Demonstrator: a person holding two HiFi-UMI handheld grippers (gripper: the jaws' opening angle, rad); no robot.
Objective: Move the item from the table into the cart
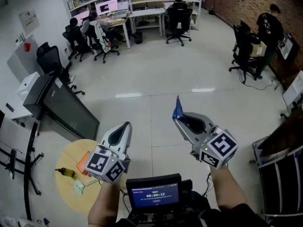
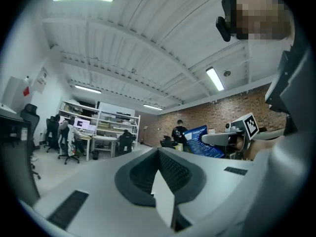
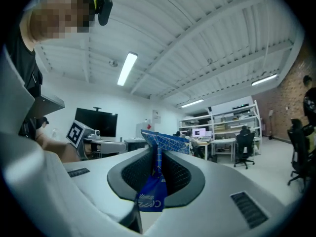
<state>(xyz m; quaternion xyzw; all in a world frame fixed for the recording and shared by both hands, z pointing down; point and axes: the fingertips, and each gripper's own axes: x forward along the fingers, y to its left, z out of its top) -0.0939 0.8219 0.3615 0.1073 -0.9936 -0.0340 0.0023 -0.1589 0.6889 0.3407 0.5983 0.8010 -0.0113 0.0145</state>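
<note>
My right gripper (image 1: 178,116) is shut on a blue foil packet (image 1: 177,109), which sticks up from the jaw tips over the open floor. In the right gripper view the blue packet (image 3: 157,174) is pinched flat between the pads of the right gripper (image 3: 158,154). To its left, my left gripper (image 1: 125,127) is shut and empty; in the left gripper view the left gripper (image 2: 159,154) holds nothing. The round yellow table (image 1: 66,193) lies at the lower left. The dark-framed cart (image 1: 279,174) stands at the right edge, apart from both grippers.
On the table lie an olive bottle (image 1: 65,172), an orange item (image 1: 84,162) and a small card (image 1: 78,187). A big black screen on a stand (image 1: 61,109) is at the left. Desks, office chairs (image 1: 177,20) and seated people fill the back; a person (image 1: 269,30) stands at the right.
</note>
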